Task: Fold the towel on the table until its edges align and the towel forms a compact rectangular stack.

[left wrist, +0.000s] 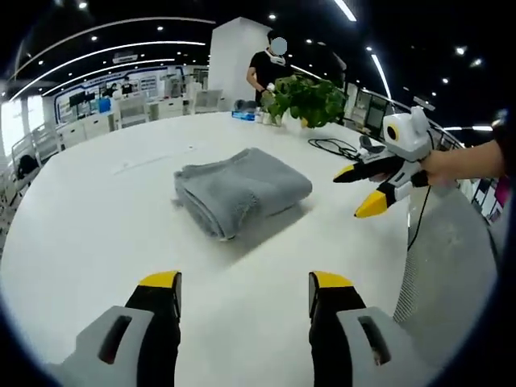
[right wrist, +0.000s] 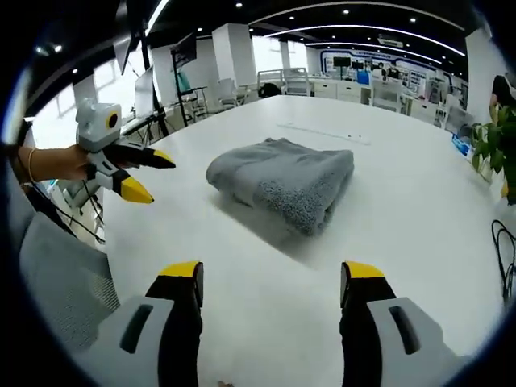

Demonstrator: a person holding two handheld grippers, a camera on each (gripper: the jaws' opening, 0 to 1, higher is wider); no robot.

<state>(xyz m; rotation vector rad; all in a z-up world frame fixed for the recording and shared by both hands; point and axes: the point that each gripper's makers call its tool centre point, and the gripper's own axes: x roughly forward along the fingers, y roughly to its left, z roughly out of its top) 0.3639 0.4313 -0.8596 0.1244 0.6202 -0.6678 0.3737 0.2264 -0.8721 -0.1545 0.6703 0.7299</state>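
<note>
Towel (left wrist: 240,190), grey terry, lies folded into a thick rectangular stack near the middle of the white table (left wrist: 97,234), its layered edges roughly aligned and its rounded fold facing the left gripper view; neither tool touches it. By this appearance the fold is judged complete or nearly so, which would explain why both tools are held back. Table surface is smooth, matt and pale, curving away toward a potted plant (left wrist: 306,99) and a black cable (left wrist: 334,147) at its far side. Room beyond is a large open hall with ceiling light strips, desks and a standing person (left wrist: 270,68). Left gripper (left wrist: 244,290) hovers above the near table edge, jaws spread wide, holding nothing. Right gripper (right wrist: 272,282) hovers likewise, jaws parted and empty, well apart from the towel.
</note>
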